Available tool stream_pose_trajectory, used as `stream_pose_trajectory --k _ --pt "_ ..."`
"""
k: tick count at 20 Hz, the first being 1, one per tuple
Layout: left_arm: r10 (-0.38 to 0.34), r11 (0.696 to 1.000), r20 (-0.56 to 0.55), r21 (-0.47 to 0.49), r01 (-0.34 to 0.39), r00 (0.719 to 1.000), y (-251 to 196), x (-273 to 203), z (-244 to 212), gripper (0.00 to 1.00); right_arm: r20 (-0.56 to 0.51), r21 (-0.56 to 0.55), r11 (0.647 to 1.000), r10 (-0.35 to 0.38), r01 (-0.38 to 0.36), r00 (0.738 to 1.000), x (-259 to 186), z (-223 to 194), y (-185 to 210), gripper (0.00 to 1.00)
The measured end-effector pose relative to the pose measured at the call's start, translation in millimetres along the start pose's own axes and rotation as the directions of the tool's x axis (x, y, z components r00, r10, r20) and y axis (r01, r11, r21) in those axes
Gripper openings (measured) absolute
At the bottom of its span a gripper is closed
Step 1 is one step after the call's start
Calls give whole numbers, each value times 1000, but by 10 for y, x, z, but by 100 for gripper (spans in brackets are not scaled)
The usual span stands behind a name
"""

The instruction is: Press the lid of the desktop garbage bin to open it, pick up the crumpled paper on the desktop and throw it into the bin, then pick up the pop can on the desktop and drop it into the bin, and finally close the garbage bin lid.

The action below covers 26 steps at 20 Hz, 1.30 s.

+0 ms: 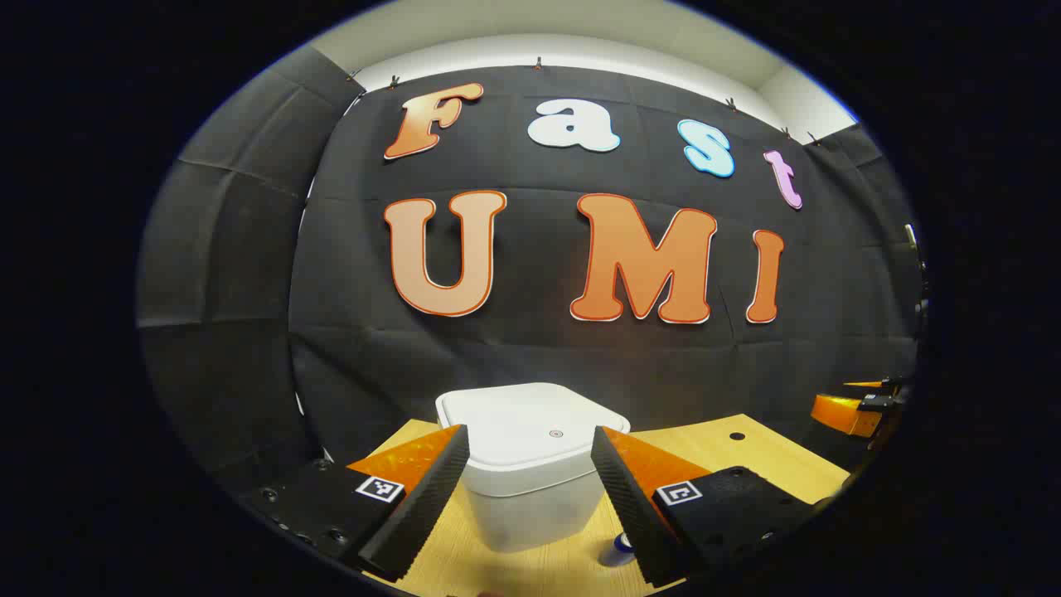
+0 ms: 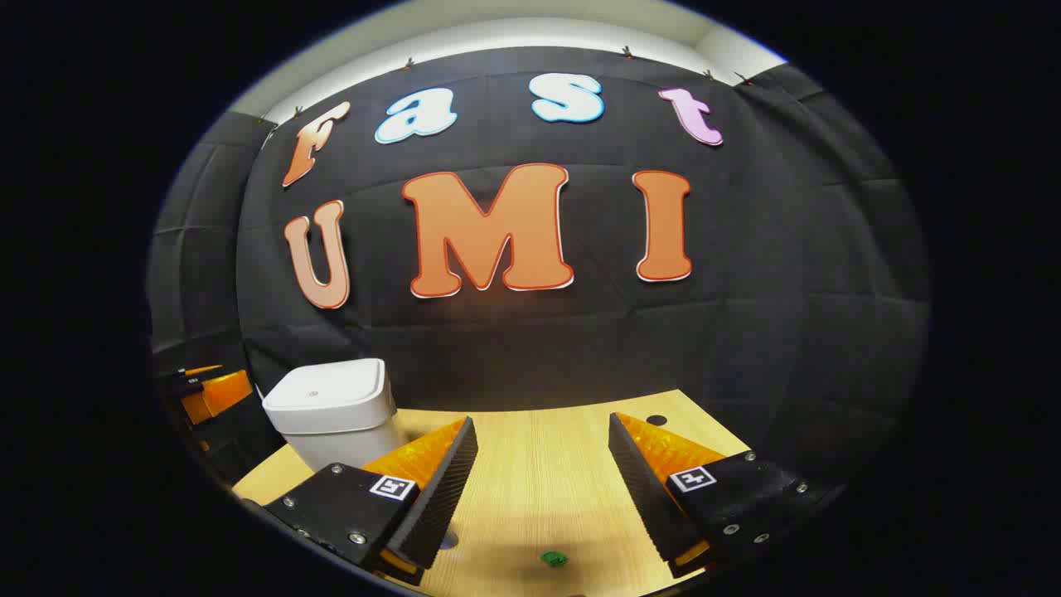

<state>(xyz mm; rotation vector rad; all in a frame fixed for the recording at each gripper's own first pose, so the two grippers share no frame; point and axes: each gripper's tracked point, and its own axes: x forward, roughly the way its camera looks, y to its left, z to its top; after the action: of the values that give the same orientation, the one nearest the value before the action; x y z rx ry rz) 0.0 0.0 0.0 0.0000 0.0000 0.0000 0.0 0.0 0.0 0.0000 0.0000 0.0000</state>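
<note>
— Black cloth backs a pale wooden counter [image 2: 539,464]; why is the bin [image 1: 530,464] dead ahead of the left tool [image 1: 530,506]?

— My guess: it lines up to press the lid [image 1: 530,423], which sits closed. Fingers stand apart, holding nothing.

— That small can-like thing [image 1: 617,549] just beside the bin?

— Possibly the pop can; too cropped to tell.

— The right tool [image 2: 539,489]?

— Spread wide, empty, over bare wood, bin at its left, waiting its turn, I think.
</note>
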Motion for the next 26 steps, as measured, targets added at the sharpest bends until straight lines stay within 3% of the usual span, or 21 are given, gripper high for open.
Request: stream_pose_trajectory --k 4,8,10,11,16,18,19,26 --pt "66 997 -4 -26 -67 998 -28 -34 -76 94 -9 40 996 80 -79 997 87 -64 73 95" --pt "93 995 -1 -31 -93 996 4 -111 -82 94 8 43 995 87 -88 996 86 -8 64 95" --pt "75 996 -14 -39 -75 997 7 -71 -93 94 11 51 996 80 -80 997 64 -2 73 100" --pt "65 997 -32 -37 -66 997 3 -59 -126 94 10 56 996 71 -72 997 46 1 69 95" --pt "-8 999 -18 50 9 1000 -139 8 -73 94 16 95 992 75 -77 997 6 27 129 95" --pt "-40 999 -11 33 40 999 -211 10 -30 94 17 106 991 76 -77 997 -19 51 105 100" --pt "-50 998 -17 22 50 999 -241 11 -69 94 27 99 992 70 -73 997 -41 72 86 95" --pt "-65 998 -31 4 65 997 -304 51 -87 94 34 64 996 58 -60 998 -44 123 32 95"
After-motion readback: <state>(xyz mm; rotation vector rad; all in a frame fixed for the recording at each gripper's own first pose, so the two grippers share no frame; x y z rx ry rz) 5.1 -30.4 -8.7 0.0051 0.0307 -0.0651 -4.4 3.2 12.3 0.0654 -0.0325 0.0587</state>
